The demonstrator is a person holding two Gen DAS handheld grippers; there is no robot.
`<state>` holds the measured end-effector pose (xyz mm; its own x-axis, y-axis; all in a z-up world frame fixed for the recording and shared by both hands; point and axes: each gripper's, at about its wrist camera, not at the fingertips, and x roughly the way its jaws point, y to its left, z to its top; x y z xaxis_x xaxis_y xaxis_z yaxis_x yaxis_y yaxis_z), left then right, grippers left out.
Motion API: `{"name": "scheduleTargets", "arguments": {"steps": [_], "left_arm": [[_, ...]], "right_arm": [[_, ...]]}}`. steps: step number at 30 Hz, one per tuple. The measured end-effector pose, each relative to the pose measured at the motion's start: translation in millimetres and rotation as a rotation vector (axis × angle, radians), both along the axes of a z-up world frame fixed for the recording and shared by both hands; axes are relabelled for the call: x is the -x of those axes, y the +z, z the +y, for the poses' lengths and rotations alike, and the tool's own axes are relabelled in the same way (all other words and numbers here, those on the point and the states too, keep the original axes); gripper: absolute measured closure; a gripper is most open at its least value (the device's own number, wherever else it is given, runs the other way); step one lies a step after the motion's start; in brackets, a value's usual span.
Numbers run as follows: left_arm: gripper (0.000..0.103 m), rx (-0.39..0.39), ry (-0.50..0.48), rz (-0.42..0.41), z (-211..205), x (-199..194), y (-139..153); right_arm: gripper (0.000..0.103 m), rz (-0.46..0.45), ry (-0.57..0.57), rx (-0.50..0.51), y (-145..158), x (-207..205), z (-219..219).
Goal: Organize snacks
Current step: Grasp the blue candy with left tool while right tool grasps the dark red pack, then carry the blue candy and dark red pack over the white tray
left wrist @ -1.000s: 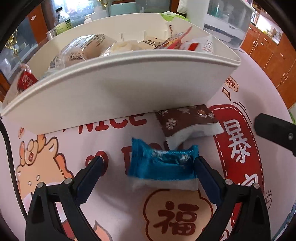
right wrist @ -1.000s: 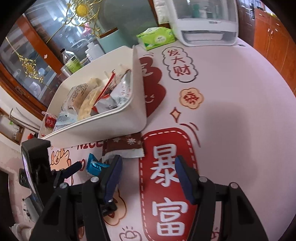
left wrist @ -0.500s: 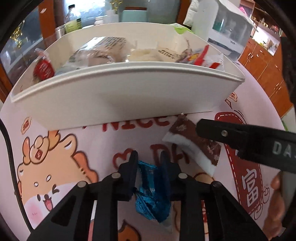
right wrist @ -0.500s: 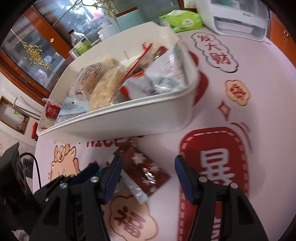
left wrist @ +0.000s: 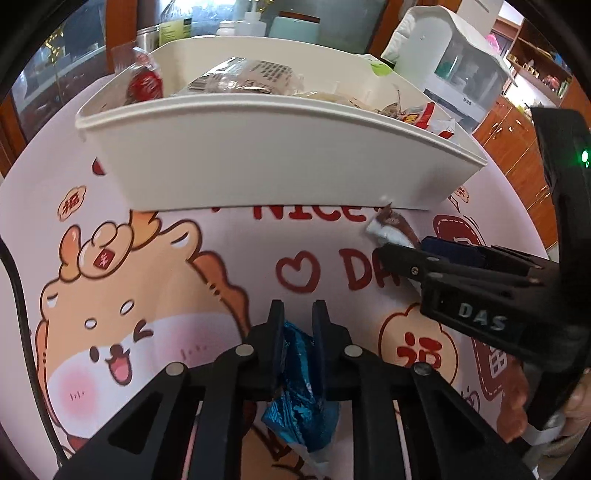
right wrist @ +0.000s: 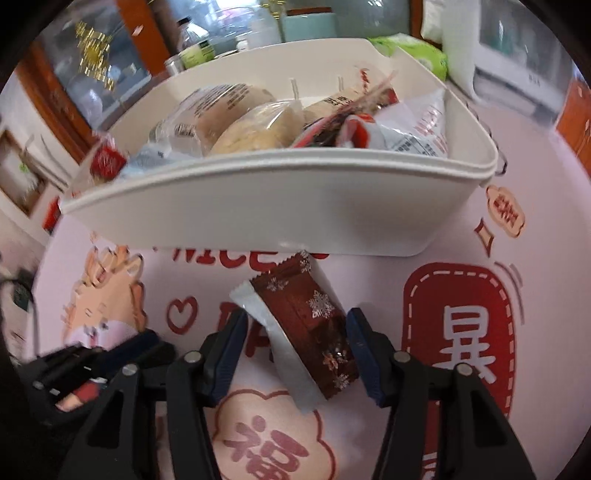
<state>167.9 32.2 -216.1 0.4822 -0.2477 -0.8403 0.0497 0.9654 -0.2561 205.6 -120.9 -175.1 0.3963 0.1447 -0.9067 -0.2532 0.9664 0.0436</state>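
My left gripper (left wrist: 298, 314) is shut on a blue foil snack packet (left wrist: 301, 391), held above the printed tablecloth in front of the white bin (left wrist: 280, 162). My right gripper (right wrist: 293, 325) is open, its fingers on either side of a brown snowflake-print snack packet (right wrist: 306, 325) that lies on the cloth just below the bin (right wrist: 258, 218). In the left wrist view the right gripper (left wrist: 424, 254) comes in from the right over the brown packet (left wrist: 393, 229). The bin holds several wrapped snacks.
A pink cartoon tablecloth (left wrist: 122, 332) covers the round table. Behind the bin stand bottles (left wrist: 173, 26), a green tissue pack (right wrist: 410, 51) and a white appliance (left wrist: 454, 62). The left gripper shows at the lower left of the right wrist view (right wrist: 92, 365).
My left gripper closed on the blue packet and lifted it off the cloth. My right gripper moved left and forward until its open fingers flank the brown packet.
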Motion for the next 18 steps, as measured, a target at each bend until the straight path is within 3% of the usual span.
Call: {"name": "scheduleTargets", "arguments": {"steps": [7,9,11,18], "left_arm": [[0.092,0.049,0.020,-0.004,18.2,22.0,4.8],[0.092,0.066,0.022,-0.020,21.5,27.8,13.8],[0.092,0.083,0.024,-0.037,25.2,34.1,23.4],[0.093,0.181,0.045,-0.085,38.4,48.6,65.4]], "right_arm": [[0.072,0.000,-0.032,-0.060,2.5,8.7,-11.1],[0.082,-0.003,-0.044,-0.111,8.5,12.5,-18.9],[0.086,0.001,-0.055,-0.153,15.2,17.1,-25.8],[0.089,0.015,-0.076,-0.268,33.9,39.8,-44.2]]}}
